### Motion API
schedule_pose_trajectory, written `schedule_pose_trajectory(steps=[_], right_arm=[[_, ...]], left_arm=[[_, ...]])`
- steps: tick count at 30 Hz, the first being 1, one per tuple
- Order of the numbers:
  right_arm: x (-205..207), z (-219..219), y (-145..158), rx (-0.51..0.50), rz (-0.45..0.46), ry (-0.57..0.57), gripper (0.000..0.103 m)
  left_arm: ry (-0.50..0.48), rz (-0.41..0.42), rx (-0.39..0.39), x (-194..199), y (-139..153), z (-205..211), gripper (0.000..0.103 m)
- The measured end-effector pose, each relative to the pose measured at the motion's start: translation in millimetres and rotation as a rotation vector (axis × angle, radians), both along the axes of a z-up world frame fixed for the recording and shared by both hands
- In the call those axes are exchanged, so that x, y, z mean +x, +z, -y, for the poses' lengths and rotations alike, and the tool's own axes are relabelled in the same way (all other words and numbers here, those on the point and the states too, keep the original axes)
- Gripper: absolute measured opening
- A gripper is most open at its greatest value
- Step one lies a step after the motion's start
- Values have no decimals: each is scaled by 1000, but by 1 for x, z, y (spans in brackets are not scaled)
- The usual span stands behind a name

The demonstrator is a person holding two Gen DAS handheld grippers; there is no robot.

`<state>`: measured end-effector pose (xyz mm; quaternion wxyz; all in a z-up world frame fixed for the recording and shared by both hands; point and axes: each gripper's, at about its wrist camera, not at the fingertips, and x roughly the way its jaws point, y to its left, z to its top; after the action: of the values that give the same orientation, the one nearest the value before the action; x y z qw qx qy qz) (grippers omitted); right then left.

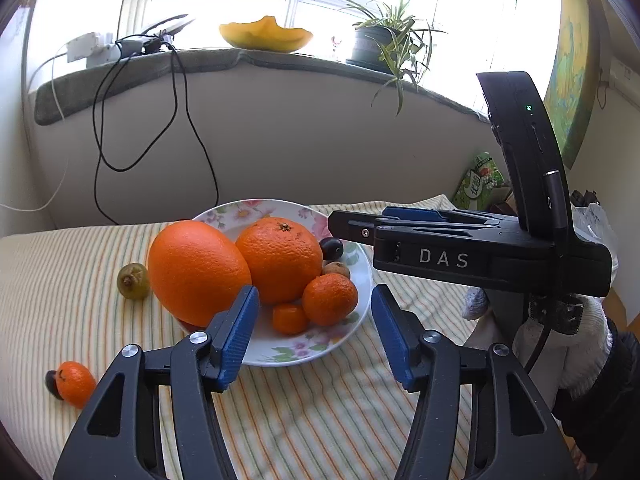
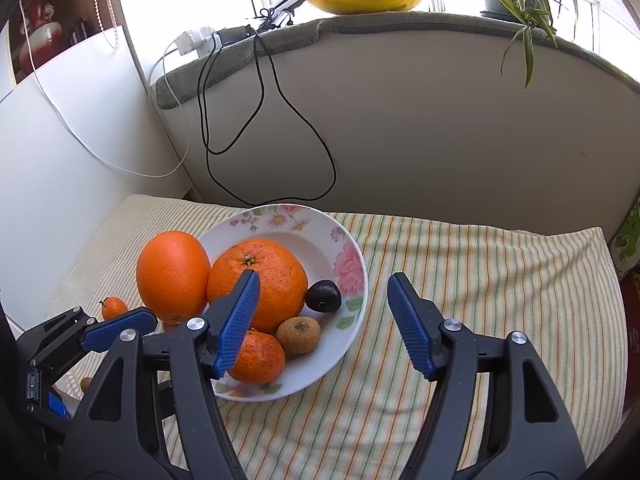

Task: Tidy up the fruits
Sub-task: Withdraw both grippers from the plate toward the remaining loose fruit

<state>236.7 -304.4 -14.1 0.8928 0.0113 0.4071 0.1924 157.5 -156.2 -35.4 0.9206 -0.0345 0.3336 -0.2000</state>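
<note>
Floral-rimmed white ceramic plate on striped cloth, holding most fruit; small orange mandarin and green grape lie loose beside it; left gripper and right gripper both wide open, empty; approach strays low, close gently.

The plate is sitting on the cloth in front of you, before the wall under the sill. On the plate, the round orange is lying at the middle, the plum just right of it, the mandarin and the longan nearer you. The oval orange is leaning at the plate's left edge, touching the round one. Left of the plate, on the cloth, the grape is lying beside the oval orange, and a small tangerine is lying nearer you, well apart.
</note>
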Motion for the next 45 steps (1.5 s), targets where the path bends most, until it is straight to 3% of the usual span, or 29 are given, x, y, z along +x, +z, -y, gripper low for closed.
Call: schedule_pose_trajectory(steps=[4,10,29,45], right_arm=[[-6,-1,5,3,3,-6,73],[-20,-2,16,7,21,-13,76],[-75,-21,45,31,70,17,78],[-129,-71,46,21,92,197,78]], left_arm=[[13,9,-4,-6,6,-5,71],[33,19,2,-17,13,-14,76],[103,45,-18,-51,22,-66,76],[245,4,-43,-77,3,-163,75]])
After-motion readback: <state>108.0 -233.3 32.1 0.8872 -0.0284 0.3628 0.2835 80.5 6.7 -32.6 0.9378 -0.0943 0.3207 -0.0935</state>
